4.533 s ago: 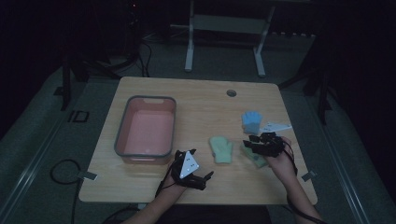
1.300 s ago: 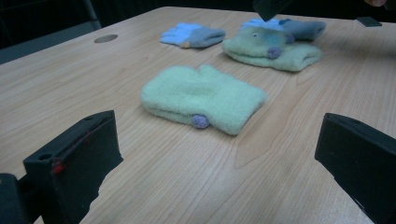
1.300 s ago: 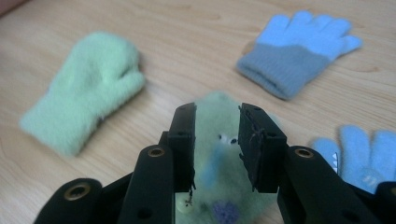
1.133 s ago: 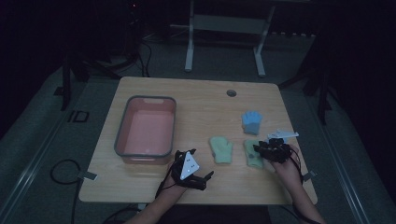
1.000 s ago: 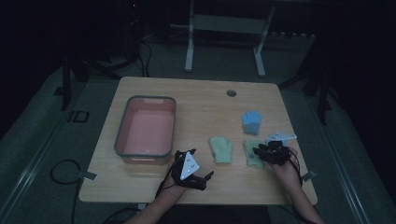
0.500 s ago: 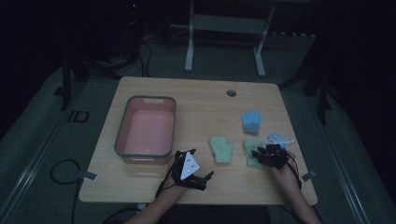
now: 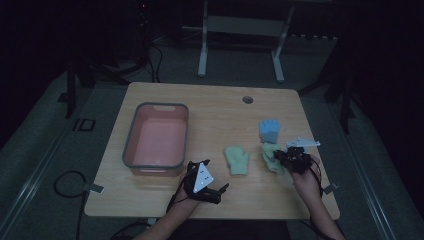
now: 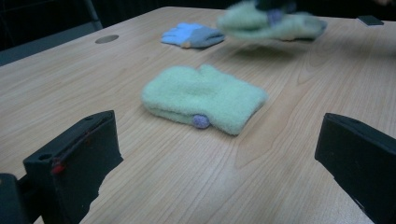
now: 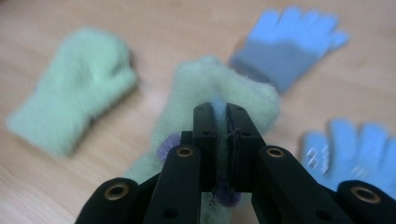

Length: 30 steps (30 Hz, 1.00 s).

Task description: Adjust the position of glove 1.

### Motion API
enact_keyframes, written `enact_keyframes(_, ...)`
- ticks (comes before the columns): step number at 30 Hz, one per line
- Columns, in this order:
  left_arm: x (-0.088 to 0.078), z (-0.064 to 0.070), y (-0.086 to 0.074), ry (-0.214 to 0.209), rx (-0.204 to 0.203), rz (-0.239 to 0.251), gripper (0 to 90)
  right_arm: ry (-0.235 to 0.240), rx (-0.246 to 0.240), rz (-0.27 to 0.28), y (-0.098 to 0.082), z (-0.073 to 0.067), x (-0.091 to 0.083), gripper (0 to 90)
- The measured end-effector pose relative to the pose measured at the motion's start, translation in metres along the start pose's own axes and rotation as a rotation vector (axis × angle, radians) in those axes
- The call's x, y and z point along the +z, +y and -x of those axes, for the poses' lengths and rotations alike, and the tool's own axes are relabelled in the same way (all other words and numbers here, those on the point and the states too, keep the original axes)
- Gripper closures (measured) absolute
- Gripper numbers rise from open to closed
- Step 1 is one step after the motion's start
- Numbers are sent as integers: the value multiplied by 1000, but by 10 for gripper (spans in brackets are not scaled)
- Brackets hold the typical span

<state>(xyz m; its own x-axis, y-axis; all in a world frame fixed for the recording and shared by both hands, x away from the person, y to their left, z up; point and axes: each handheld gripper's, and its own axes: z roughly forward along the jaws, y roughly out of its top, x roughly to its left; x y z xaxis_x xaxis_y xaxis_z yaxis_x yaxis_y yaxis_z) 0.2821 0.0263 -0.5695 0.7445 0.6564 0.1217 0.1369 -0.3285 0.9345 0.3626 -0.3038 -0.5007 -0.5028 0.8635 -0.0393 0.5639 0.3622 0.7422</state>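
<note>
Your right gripper [image 9: 222, 116] has its fingers clamped on the fluffy green mitten [image 9: 205, 88], lifted just off the worktop [image 7: 210, 107] beside the blue gloves [image 9: 289, 42], soft, light, floppy so pinch deep at the cuff, while your left gripper [image 8: 219, 158] sits wide open facing the other green mitten [image 8: 203, 98]

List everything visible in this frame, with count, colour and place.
Table: one, light wood, centre, with a round hole near its far edge.
Bin: one, grey rim, pink inside, table left.
Green mittens: two; one flat at centre, the other clamped in the right tool.
Blue gloves: two in the right gripper view, far and near right.
Frame: one, grey, on the floor beyond the table.
Left tool: open, near edge.
Right tool: shut, table right.
</note>
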Motion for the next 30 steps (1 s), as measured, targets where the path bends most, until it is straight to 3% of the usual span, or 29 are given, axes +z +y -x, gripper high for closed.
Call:
enact_keyframes(6, 0, 0, 0, -1, 0, 1, 2, -5, -47, 48, 26, -11, -9, 839)
enact_keyframes(11, 0, 0, 0, 0, 0, 0, 2, -2, -63, 64, 37, -20, -9, 839)
enact_keyframes(15, 0, 0, 0, 0, 2, 0, 2, 5, -94, 84, 47, -40, -7, 838)
enact_keyframes(16, 0, 0, 0, 0, 2, 0, 2, 5, -94, 84, 47, -40, -7, 838)
enact_keyframes(20, 0, 1, 0, 0, 4, 1, 2, 17, -135, 76, 53, -61, 0, 839)
enact_keyframes(30, 0, 0, 0, -2, 0, 1, 2, 55, -170, 43, 52, -96, 23, 838)
